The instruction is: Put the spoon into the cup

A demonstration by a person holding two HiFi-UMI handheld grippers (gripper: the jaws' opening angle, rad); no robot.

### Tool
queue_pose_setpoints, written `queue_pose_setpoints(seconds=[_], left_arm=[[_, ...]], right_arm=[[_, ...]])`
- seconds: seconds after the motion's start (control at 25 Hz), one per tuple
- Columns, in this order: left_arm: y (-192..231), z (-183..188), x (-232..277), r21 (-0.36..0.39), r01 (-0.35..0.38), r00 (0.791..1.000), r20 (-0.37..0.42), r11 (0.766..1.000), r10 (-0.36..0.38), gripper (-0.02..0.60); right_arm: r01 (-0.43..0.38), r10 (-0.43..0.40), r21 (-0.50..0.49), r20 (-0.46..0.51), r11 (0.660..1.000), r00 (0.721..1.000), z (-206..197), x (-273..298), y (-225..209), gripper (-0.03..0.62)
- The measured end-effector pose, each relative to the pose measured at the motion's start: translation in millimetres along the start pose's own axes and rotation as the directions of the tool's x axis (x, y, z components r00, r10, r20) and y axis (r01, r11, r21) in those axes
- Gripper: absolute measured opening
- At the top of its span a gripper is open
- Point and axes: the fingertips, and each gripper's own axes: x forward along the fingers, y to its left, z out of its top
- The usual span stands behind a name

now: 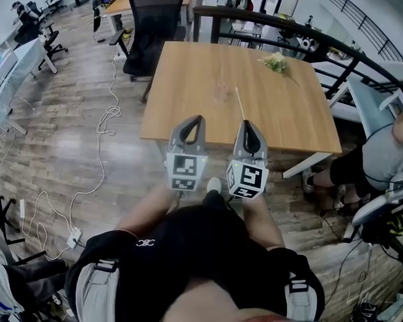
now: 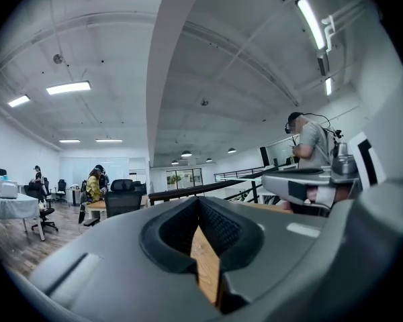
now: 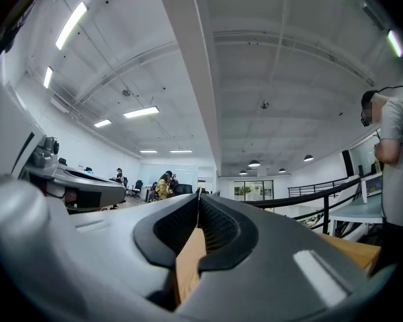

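On the wooden table point(image 1: 188, 113) lies a thin pale spoon point(image 1: 240, 104), pointing toward the near edge. Just left of it stands a faint clear cup point(image 1: 221, 91), hard to make out. My left gripper point(image 1: 200, 119) and right gripper point(image 1: 245, 123) hover side by side over the table's near edge, both pointing at the table. Each is shut with nothing between its jaws. The right gripper's tip is close to the near end of the spoon. In the left gripper view the left gripper point(image 2: 199, 201) has its tips touching; in the right gripper view the right gripper point(image 3: 199, 198) does too. Neither view shows the spoon or the cup.
A small bunch of flowers point(image 1: 275, 62) lies at the table's far right. A black office chair point(image 1: 154, 15) stands behind the far left corner. A seated person point(image 1: 383, 153) is at the right, beside a dark railing point(image 1: 336, 45). Cables point(image 1: 107, 119) trail over the floor at the left.
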Motion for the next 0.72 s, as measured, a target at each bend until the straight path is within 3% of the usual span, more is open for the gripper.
queue_pose_setpoints(seconds=[0.36, 0.72], left_arm=[[17.7, 9.8, 107.8, 0.037, -0.017, 1.0, -0.011, 0.999, 0.018, 0.012], [35.8, 1.9, 207.2, 0.018, -0.05, 0.997, -0.05, 0.999, 0.051, 0.012]], right_arm=[[-0.04, 0.04, 0.0, -0.02, 0.999, 0.999, -9.1, 100.2, -42.9, 0.009], [-0.08, 0.08, 0.012, -0.064, 0.997, 0.995, -31.2, 190.6, -84.3, 0.009]])
